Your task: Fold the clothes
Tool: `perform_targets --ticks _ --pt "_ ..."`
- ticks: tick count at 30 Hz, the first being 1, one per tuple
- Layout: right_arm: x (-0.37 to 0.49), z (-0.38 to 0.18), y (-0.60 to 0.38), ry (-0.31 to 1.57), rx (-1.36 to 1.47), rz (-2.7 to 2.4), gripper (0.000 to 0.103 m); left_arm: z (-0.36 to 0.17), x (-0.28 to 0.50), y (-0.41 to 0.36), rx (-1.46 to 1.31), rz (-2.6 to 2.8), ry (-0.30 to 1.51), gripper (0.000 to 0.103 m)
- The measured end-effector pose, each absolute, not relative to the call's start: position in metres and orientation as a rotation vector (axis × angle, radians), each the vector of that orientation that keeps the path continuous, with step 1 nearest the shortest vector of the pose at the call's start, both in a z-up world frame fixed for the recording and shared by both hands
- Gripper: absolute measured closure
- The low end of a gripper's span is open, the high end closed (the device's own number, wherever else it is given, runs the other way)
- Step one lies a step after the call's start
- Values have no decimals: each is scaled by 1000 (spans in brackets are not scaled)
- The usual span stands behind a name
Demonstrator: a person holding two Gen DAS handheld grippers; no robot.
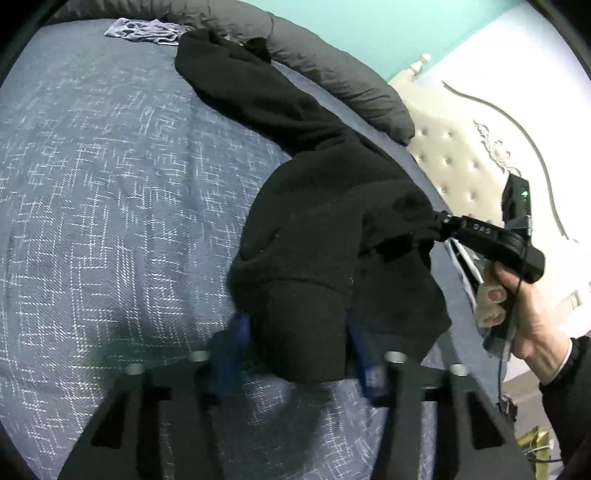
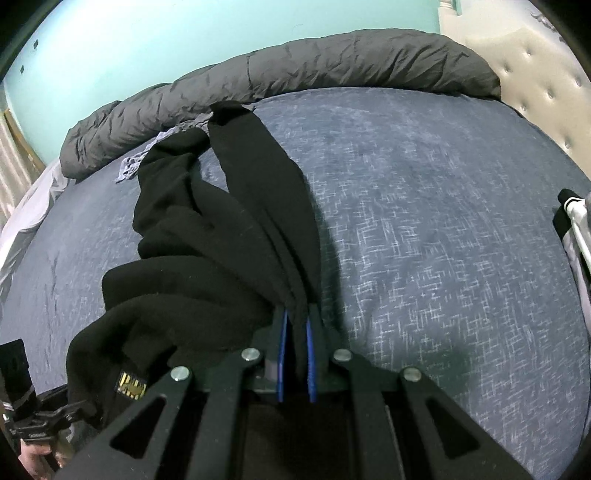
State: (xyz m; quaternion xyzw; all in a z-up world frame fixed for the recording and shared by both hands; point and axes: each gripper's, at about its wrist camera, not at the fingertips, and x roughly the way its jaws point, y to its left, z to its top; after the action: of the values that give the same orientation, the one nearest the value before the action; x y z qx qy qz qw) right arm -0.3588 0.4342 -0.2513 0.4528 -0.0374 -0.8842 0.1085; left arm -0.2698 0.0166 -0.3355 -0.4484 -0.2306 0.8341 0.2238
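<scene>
A black fleece garment [image 1: 325,206] lies stretched across the blue patterned bedspread [image 1: 110,184]. In the left wrist view its thick near end sits between the blue pads [image 1: 369,362] of my left gripper [image 1: 299,354], whose jaws stand wide around the bunched cloth. My right gripper shows there from the side [image 1: 441,225], pinching the garment's right edge. In the right wrist view my right gripper [image 2: 295,317] is shut on a gathered fold of the black garment [image 2: 229,221], which trails away towards the far side. A yellow label [image 2: 131,386] shows at its near left.
A dark grey duvet [image 2: 295,70] is rolled along the far edge of the bed. A light purple cloth [image 1: 144,31] lies near it. A cream tufted headboard [image 1: 461,162] stands on the right. The wall is turquoise.
</scene>
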Motion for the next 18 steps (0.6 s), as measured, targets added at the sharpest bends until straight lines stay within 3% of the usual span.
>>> perform_targets --ticks 2,6,18 --pt "-357 -248 432 -111 1322 -2598 95 -332 -271 12 -1232 2316 -628 87" --pt "-348 -232 427 -126 1296 -2589 95 -317 -265 0 -1195 2346 -607 94" --pt "-284 -145 378 -211 1129 -2509 95 -188 -224 -78 -1095 2547 -485 97"
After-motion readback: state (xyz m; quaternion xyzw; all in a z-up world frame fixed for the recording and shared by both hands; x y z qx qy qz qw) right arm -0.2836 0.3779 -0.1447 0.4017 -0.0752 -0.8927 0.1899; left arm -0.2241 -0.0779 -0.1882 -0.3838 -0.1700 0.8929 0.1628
